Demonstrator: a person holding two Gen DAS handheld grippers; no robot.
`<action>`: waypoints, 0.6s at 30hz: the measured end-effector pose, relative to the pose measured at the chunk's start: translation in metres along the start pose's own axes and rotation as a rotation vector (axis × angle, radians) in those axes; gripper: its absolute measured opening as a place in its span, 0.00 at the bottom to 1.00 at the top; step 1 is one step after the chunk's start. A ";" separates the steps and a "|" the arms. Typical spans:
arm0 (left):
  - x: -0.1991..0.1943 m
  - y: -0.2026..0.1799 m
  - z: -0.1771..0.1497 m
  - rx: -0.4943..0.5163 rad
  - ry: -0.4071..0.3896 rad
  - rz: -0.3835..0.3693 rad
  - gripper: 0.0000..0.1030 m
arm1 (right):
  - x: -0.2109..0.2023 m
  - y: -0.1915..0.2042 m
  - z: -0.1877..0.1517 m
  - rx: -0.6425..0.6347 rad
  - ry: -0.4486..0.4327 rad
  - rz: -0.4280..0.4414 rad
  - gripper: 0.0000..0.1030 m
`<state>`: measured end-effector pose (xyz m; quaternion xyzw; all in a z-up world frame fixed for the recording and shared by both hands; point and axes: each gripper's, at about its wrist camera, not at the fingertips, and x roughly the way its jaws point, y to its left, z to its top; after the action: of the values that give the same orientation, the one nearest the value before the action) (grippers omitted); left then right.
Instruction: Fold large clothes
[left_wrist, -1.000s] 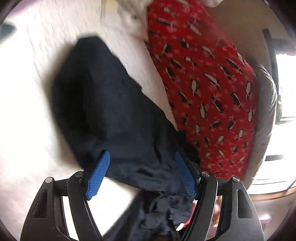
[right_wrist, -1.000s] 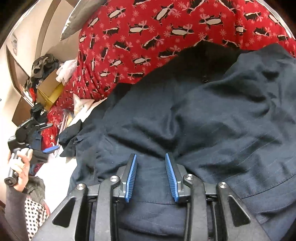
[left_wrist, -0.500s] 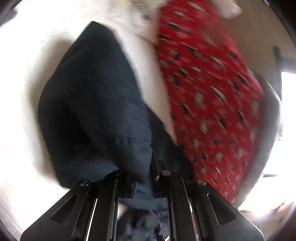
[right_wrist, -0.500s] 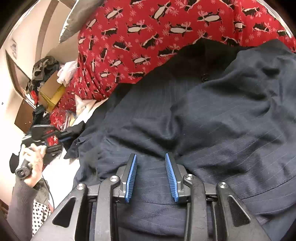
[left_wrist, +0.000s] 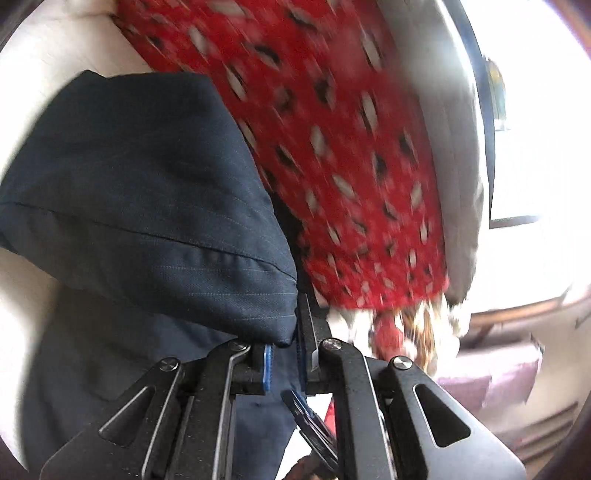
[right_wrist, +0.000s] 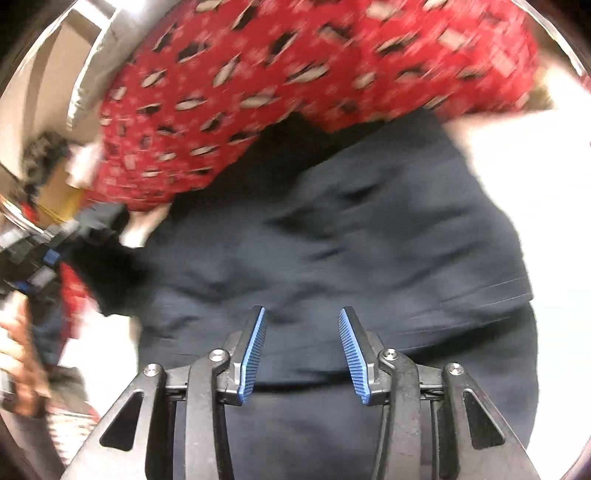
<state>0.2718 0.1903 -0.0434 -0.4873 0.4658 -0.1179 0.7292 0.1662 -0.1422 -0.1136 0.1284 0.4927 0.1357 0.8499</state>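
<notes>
Two grippers, one navy garment (left_wrist: 147, 192): left gripper (left_wrist: 284, 350) clamped on its hemmed corner, right gripper (right_wrist: 301, 354) parted above cloth ahead. Advice: carry corner across squarely, keeping hem taut.

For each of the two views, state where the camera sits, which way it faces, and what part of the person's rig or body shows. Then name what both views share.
Left wrist: on the left gripper, facing along its fingers, shut on a navy garment; red blanket beyond.
Right wrist: on the right gripper, jaws open, facing down onto the garment; the person's hand at the left edge.
Shared: the garment and the blanket.
</notes>
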 end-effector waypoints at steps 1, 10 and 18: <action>0.014 -0.007 -0.010 0.009 0.026 0.002 0.07 | -0.003 -0.009 -0.001 -0.022 -0.010 -0.055 0.46; 0.145 -0.020 -0.086 0.037 0.251 0.113 0.07 | 0.005 -0.070 -0.043 -0.019 -0.056 -0.056 0.46; 0.145 -0.002 -0.105 0.130 0.345 0.138 0.09 | 0.004 -0.064 -0.044 -0.051 -0.063 -0.054 0.55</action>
<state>0.2671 0.0355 -0.1330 -0.3785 0.6076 -0.1790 0.6749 0.1365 -0.1967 -0.1607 0.0973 0.4655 0.1212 0.8713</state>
